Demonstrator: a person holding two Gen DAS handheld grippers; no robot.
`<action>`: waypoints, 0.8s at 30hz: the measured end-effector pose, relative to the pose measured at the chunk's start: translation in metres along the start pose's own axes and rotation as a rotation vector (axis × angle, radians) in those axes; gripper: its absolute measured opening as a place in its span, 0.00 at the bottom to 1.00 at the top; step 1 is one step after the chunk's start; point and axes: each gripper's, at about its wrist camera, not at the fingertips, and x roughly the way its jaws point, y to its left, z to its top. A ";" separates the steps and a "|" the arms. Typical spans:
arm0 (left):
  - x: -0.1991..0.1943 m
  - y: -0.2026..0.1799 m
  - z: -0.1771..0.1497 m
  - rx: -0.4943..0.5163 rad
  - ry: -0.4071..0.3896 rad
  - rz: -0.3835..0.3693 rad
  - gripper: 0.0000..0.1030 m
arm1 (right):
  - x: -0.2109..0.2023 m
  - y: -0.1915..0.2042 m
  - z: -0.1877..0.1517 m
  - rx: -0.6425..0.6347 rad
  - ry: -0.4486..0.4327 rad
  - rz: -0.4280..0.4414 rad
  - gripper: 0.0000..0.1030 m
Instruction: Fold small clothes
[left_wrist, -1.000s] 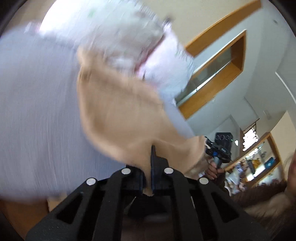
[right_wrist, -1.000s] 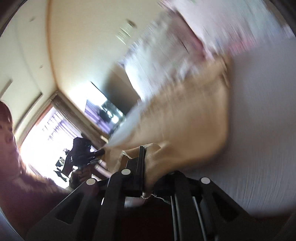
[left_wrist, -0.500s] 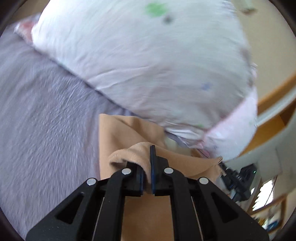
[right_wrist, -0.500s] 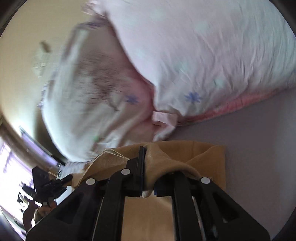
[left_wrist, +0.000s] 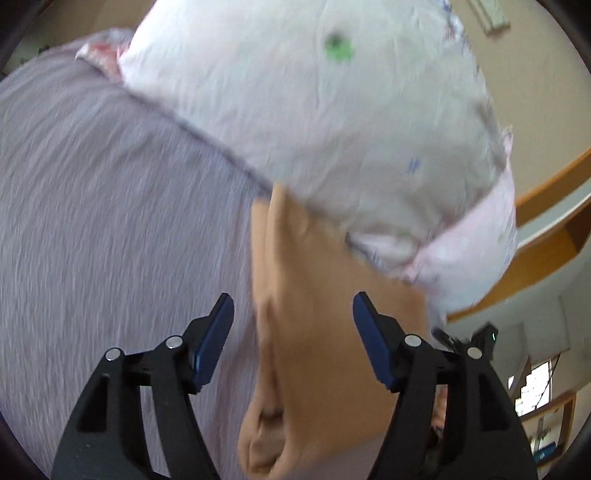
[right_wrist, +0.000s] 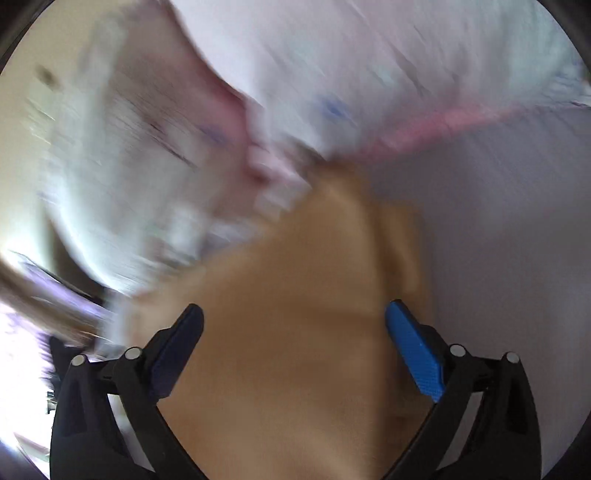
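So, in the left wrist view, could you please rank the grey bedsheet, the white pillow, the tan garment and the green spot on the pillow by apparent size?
1-2. grey bedsheet and white pillow: alike, not ranked.
3. tan garment, enlarged by nearness.
4. green spot.

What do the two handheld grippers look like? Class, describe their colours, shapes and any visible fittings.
The left gripper has a matte black angular frame with cut-out slots, round silver pins at the joints, and two flat fingers faced with dark blue pads. The right gripper has the same build; one of its pads looks brighter, textured blue. No cables or sleeves show.
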 end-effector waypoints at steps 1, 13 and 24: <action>0.001 0.000 -0.007 0.007 0.028 0.001 0.64 | -0.008 -0.003 -0.003 0.015 -0.025 0.027 0.93; 0.021 -0.013 -0.036 -0.052 0.047 0.058 0.17 | -0.045 -0.058 -0.014 0.210 -0.221 0.303 0.97; 0.091 -0.263 -0.063 0.394 0.153 -0.173 0.19 | -0.073 -0.066 -0.008 0.244 -0.309 0.294 0.97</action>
